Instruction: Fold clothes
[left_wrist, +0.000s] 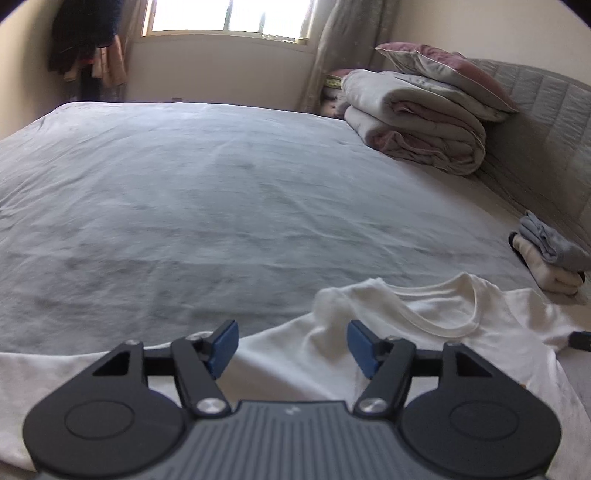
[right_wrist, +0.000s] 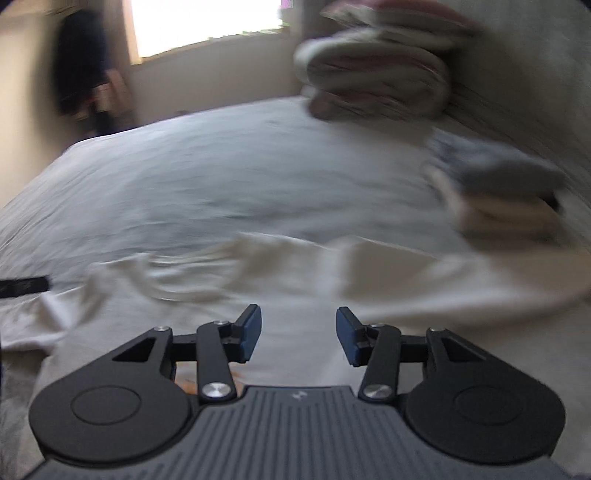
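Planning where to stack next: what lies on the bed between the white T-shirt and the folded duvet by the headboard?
Left wrist view: only bare grey bedsheet between the white T-shirt and the folded duvet. The small pile of folded clothes sits off to the right.

Black linkage arms, blue tool pads (left_wrist: 223, 345), silver screws, seemingly ribbed grey housing

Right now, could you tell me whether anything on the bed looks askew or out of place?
Only the white T-shirt: it lies crumpled near the bed's front edge, one shoulder bunched into a raised ridge beside the collar, not spread flat. The folded clothes and stacked quilts look tidy. Both grippers are open and hold nothing.
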